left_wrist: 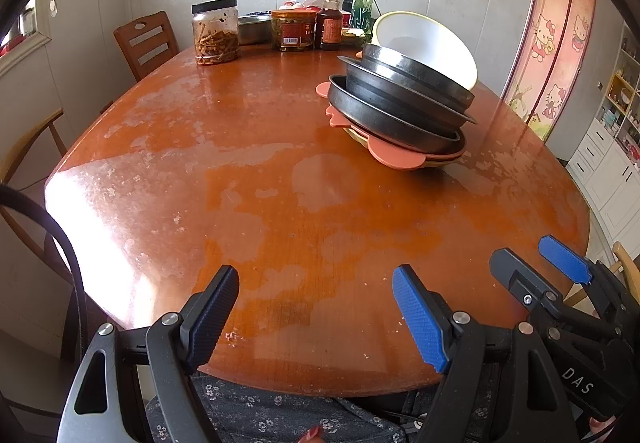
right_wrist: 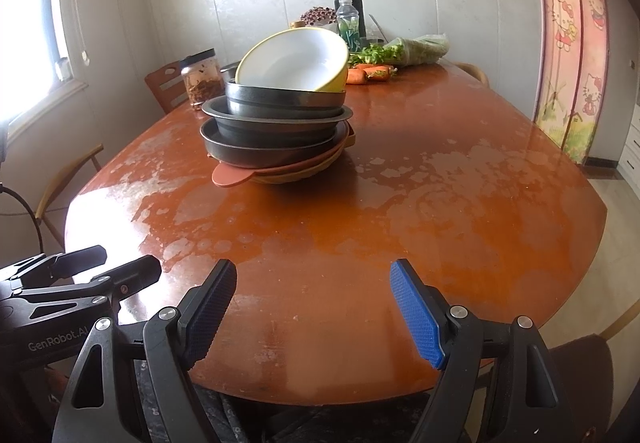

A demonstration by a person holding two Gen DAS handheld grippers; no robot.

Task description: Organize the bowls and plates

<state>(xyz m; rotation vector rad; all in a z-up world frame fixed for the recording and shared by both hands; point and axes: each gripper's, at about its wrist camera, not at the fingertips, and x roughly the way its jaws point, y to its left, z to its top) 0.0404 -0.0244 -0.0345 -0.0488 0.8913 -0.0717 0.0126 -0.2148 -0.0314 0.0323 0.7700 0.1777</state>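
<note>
All the dishes sat in one pile (right_wrist: 276,123) on the brown table (right_wrist: 400,223). At the bottom were flat plates, an orange-pink one (right_wrist: 228,175) with a round tab and a yellowish one under it. On those sat three dark bowls (right_wrist: 272,115), one inside the next. At the very top a white bowl with a yellow outside (right_wrist: 294,61) leaned over, tipped toward the window side, not flat like the others. The left gripper (left_wrist: 316,315) hung over the near edge of the table with its two fingers spread wide and nothing between them. The right gripper (right_wrist: 312,307) was the same, wide apart and empty, close beside the left one. The pile was well away from both, straight ahead and farther up the table. From the left gripper it lay ahead and to the right; from the right gripper it lay ahead and a little to the left. So the pile stood between them, and I think the right one had the straighter way to it. The stacked pile could mean the tidying was done, or that the pile was waiting to be sorted. I could not tell which. Jars (left_wrist: 214,33) and bottles (left_wrist: 330,21) stood at the far end, with carrots (right_wrist: 366,74) and greens beside them.
</note>
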